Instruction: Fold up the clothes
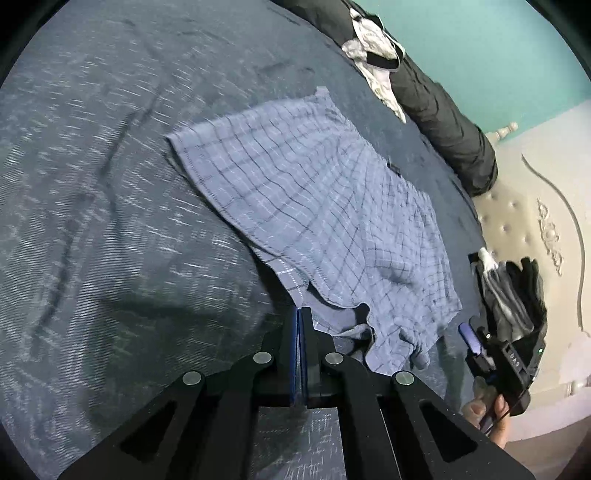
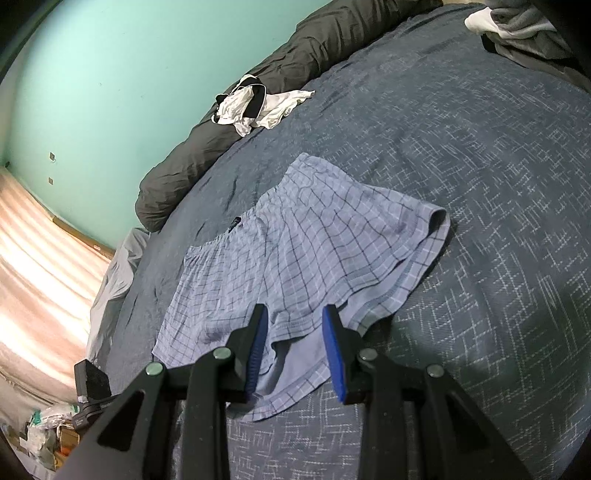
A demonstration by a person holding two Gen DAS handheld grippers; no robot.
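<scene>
Bed cover (image 2: 461,184): broad dark blue woven spread, flecked all over with short pale dashes, gently creased; it filled most of both views.
Wall (image 2: 110,74): smooth, flat, mint green, at the far left in the right wrist view.
Rolled bedding (image 2: 229,136): long dark grey wrinkled bolster shape that ran along the far edge of the cover, against the wall.
Headboard (image 1: 524,221): cream, padded and button-tufted, with raised scroll ornament, at the right of the left wrist view.
Checked shorts (image 2: 314,243): soft light blue cotton with a grid of dark and pale lines, a gathered waistband on the far left side, stitched hems on the leg openings; they lay mostly flat near the middle of the cover, the near leg rumpled and its opening gaping.
White and black garment (image 2: 255,105): thin, crumpled heap, draped over the rolled bedding, well apart from the shorts.
Grey clothes pile (image 2: 524,33): bunched fleecy grey and white fabric at the far right corner of the cover.
Left gripper (image 1: 301,314): black linkage arms with blue pads; the fingers were pressed together, tips right at the hem of the near leg of the shorts (image 1: 332,229), though whether any cloth was pinched between them I cannot tell.
Right gripper (image 2: 295,328): same black build, blue ribbed pads; fingers spread at a middling gap, holding nothing, straddling the near leg opening just above the fabric.
</scene>
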